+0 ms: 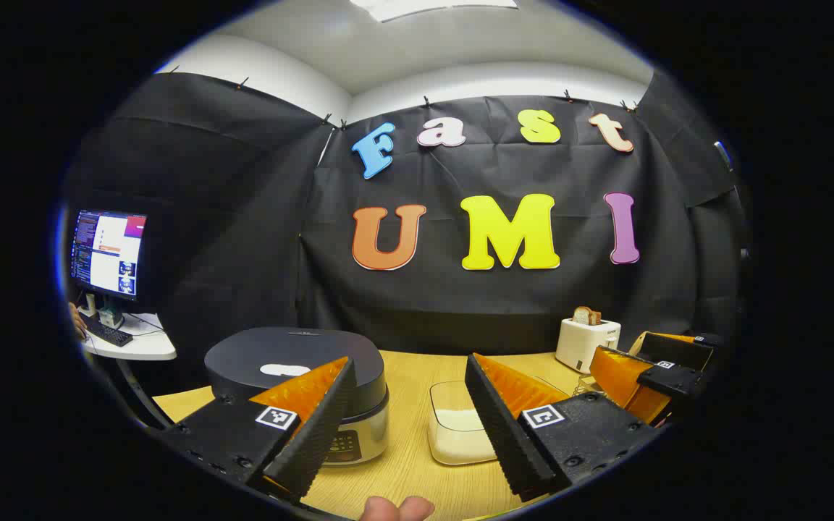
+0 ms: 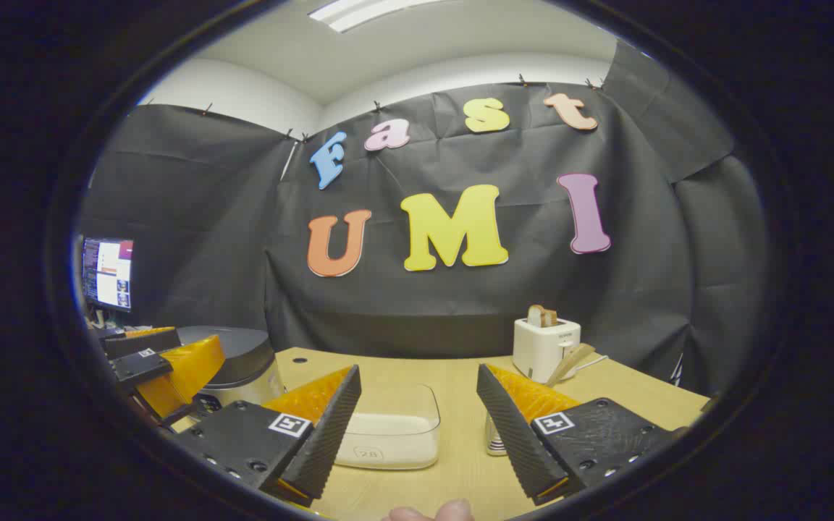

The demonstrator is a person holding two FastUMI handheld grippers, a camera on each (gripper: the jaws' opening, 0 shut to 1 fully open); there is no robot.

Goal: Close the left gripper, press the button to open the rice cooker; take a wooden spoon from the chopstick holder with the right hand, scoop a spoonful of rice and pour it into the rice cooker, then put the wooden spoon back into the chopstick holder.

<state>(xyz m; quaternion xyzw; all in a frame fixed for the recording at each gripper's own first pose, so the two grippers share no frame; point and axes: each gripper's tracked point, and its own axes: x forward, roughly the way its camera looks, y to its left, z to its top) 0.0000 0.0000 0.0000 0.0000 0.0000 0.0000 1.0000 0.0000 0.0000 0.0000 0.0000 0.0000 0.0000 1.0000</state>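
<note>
The rice cooker (image 1: pixel 294 358) stands at the table's left with its dark lid down; its control panel (image 1: pixel 344 443) faces me. My left gripper (image 1: pixel 410 359) hovers open in front of it, its left finger overlapping the cooker. A clear container of rice (image 1: pixel 457 427) sits between the fingers, farther off. In the right gripper view my right gripper (image 2: pixel 418 369) is open above the rice container (image 2: pixel 395 434). The metal chopstick holder (image 2: pixel 493 438) is half hidden behind its right finger, and the wooden spoon (image 2: pixel 569 362) leans out toward the toaster.
A white toaster (image 1: pixel 587 340) with bread in it stands at the back right of the wooden table (image 1: pixel 410 470). A monitor (image 1: pixel 107 253) and a side desk (image 1: pixel 135 344) lie past the table's left edge. A person's fingertips (image 1: pixel 395 509) show at the bottom.
</note>
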